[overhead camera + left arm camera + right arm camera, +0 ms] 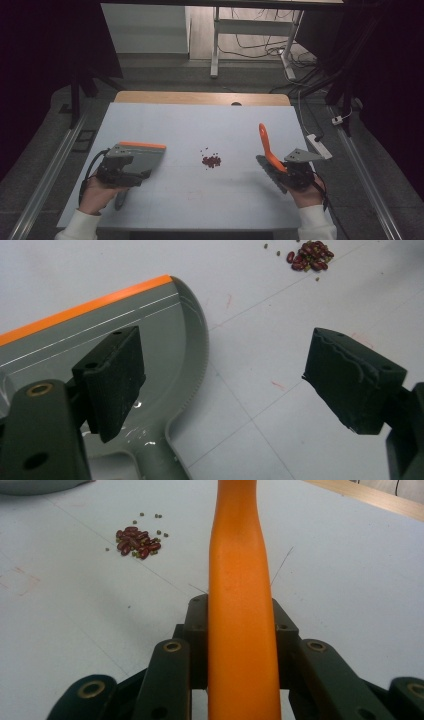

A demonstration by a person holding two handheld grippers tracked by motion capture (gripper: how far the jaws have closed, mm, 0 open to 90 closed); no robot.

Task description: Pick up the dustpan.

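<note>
A grey dustpan (145,155) with an orange front edge (85,307) lies on the left of the white table (200,120). My left gripper (129,169) hovers over the dustpan (165,345), its jaws wide open with nothing between them (230,375). A small pile of dark red beans (211,161) with a few green ones lies mid-table, also seen in the left gripper view (310,257) and the right gripper view (136,541). My right gripper (289,170) is shut on the orange brush handle (240,595), which rises tilted toward the far side (265,142).
A white power strip (320,146) lies at the table's right edge. A wooden strip (200,97) runs along the far edge. Metal rails flank the table on the floor, and a desk frame with cables (250,45) stands beyond.
</note>
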